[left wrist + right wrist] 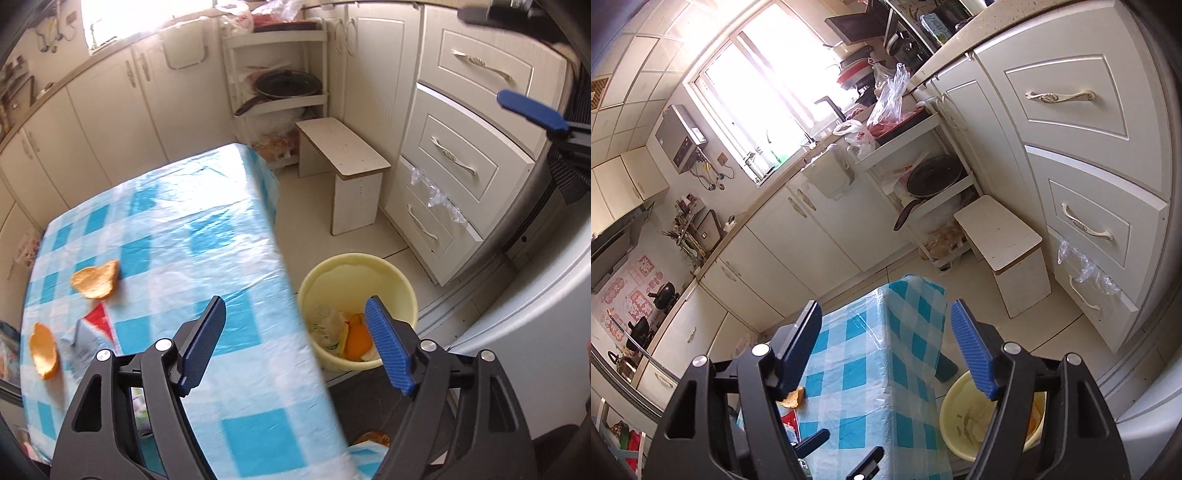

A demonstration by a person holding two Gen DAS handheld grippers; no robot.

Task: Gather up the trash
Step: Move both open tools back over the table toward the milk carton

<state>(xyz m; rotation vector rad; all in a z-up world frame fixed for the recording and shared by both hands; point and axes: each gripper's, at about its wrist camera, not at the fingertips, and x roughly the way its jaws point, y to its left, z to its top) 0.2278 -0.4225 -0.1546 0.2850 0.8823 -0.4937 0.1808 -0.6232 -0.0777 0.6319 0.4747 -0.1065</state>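
Spreading wide with nothing pinched, the left tool [295, 321] is held above the yellow bin [402, 288] of orange peels, while more peel [96, 283] is left on the tabletop [192, 236].

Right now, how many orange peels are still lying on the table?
2. One peel lies on the table, further from the camera; the other peel lies near the left edge, beside a wrapper. More may be hidden behind the left gripper.

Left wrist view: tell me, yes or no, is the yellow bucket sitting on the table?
No, the yellow bucket stands on the floor beside the table.
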